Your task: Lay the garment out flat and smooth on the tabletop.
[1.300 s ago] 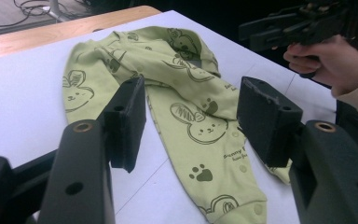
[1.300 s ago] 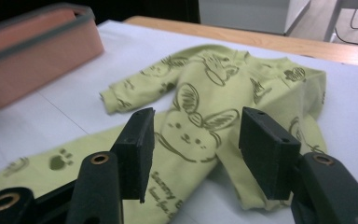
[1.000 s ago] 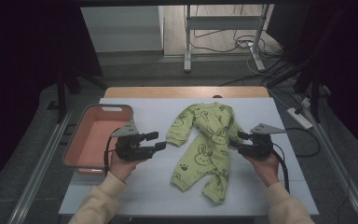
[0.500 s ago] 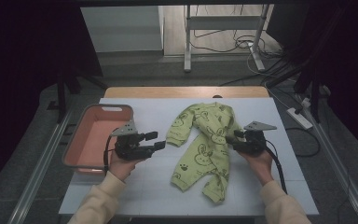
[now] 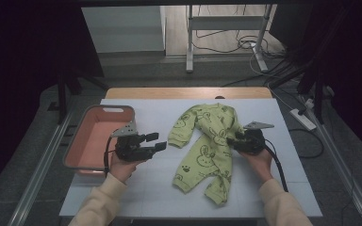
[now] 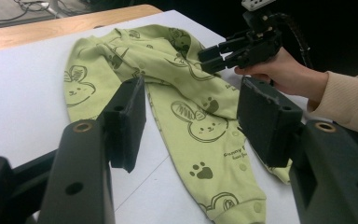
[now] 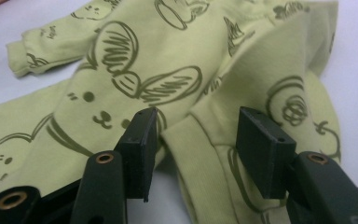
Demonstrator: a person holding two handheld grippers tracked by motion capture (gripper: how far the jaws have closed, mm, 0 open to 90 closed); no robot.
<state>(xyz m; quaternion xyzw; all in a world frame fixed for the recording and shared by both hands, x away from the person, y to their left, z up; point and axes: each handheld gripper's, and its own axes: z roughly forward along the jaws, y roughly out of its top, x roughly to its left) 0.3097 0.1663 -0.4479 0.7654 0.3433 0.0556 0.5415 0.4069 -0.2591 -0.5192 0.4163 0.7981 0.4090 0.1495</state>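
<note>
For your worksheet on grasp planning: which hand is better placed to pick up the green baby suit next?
Right: the right tongs already straddle a cuff of the baby suit; the left tongs are beside it.

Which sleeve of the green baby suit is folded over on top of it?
The sleeve by the right tool is folded over the baby suit. The other sleeve lies flat, stretched toward the pink tub.

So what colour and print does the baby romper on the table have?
The romper is light yellow-green with dark olive bunny faces and paw prints; the right gripper view shows it best.
</note>
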